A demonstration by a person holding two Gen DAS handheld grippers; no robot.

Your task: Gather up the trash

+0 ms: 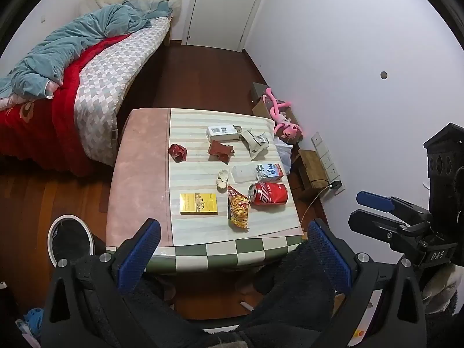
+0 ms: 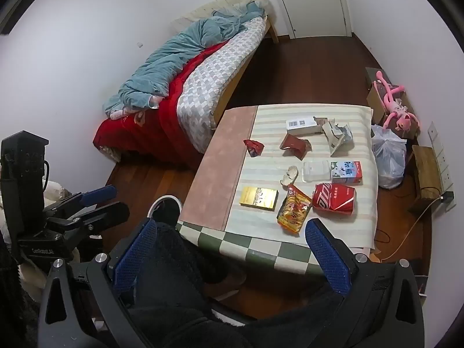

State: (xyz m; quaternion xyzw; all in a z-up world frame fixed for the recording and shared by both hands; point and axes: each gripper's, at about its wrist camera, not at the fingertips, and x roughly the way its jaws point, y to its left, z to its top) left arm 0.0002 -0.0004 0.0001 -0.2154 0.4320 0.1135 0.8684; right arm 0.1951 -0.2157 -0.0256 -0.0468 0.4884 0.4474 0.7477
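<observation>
Trash lies scattered on a small table (image 1: 139,174) (image 2: 214,174): a red cola can (image 1: 268,192) (image 2: 333,198) on its side, a milk carton (image 1: 269,172) (image 2: 346,171), a yellow snack bag (image 1: 238,210) (image 2: 294,208), a yellow box (image 1: 198,203) (image 2: 258,198), a crumpled red wrapper (image 1: 178,152) (image 2: 253,147), a white box (image 1: 221,132) (image 2: 301,125) and crumpled paper (image 1: 256,142) (image 2: 337,136). My left gripper (image 1: 233,229) (image 2: 116,200) hovers open before the table's near edge, holding nothing. My right gripper (image 2: 232,226) (image 1: 362,210) hangs beside it, open and empty too.
A white-rimmed bin (image 1: 50,240) (image 2: 166,200) with a black liner stands on the floor at the table's near left corner. A bed (image 1: 95,87) fills the far left. By the right wall are a pink plush toy (image 1: 285,126), a white plastic bag (image 2: 388,156) and a wooden stool (image 2: 424,171).
</observation>
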